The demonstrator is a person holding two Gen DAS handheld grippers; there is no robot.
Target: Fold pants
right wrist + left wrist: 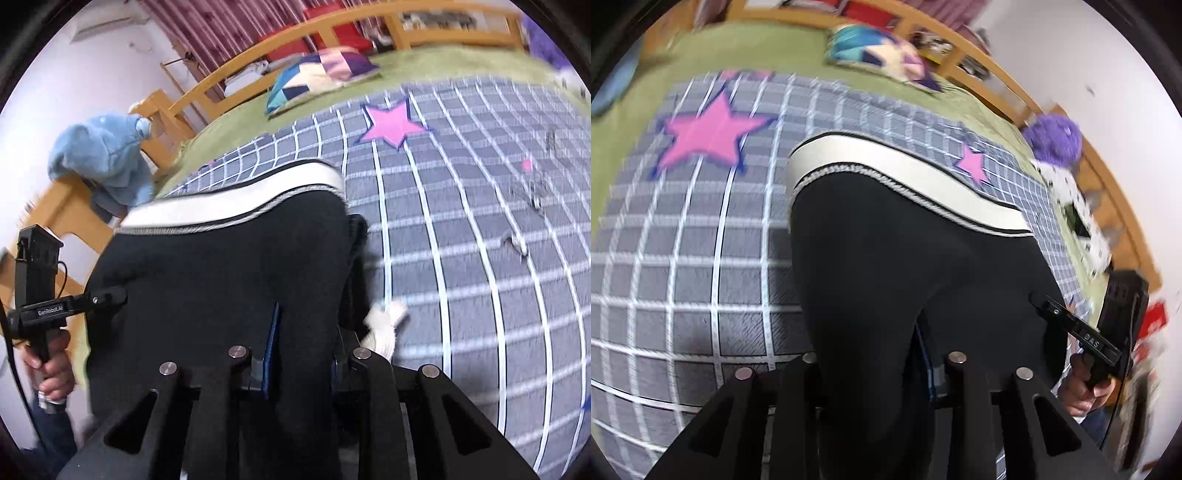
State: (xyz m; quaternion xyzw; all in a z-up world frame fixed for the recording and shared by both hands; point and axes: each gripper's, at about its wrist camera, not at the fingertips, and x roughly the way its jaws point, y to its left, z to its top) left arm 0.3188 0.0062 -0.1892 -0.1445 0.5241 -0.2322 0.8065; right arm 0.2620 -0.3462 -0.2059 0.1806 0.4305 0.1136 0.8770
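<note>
Both claws grip the black pants [916, 266]: the left claw [882, 373] pinches a gather of dark cloth between its fingers, and the right claw [301, 369] is pressed onto another bunch of the same fabric, with a blue pad showing at the inner face of one finger. The garment hangs lifted between the two, its white waistband [905, 173] at the far end, above the grey checked blanket [701, 258] with pink stars that covers the bed. From the left wrist view the right claw reaches in at the garment's edge, and the right wrist view shows the left one doing the same opposite. The main risk, as I judge it, is an uneven fold: each claw holds a bunch, not a flat edge, so layers may slide or one layer may slip free when the cloth is swung over. Blur in both views hints at quick motion, which could drag the waistband askew. A white cord end [384, 325] dangling near the right claw might catch under the fold.
</note>
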